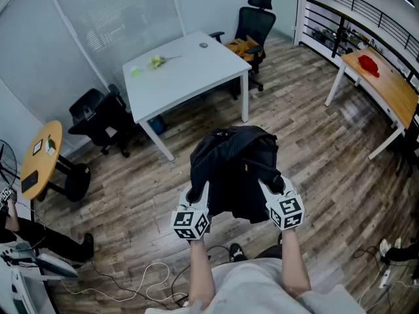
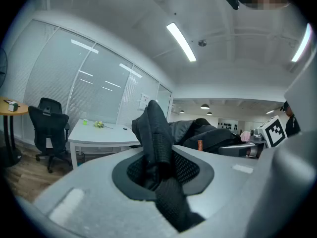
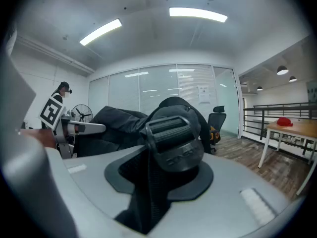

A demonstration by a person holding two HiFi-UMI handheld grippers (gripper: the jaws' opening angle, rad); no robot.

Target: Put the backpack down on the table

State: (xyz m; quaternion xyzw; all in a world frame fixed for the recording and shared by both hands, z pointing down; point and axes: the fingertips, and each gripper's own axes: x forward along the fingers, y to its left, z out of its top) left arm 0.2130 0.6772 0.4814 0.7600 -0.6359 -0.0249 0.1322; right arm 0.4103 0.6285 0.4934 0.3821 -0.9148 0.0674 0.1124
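A black backpack hangs in the air between my two grippers, above the wooden floor. My left gripper is shut on a mesh shoulder strap of it. My right gripper is shut on a strap with a black plastic buckle. The bag's body bulges ahead of both grippers. The white table stands further ahead, past the bag, with a small green-yellow thing lying on its top.
Black office chairs stand left and behind the white table. A round wooden table is at the left, a long wooden desk with a red item at the right. Cables trail on the floor near the person's feet.
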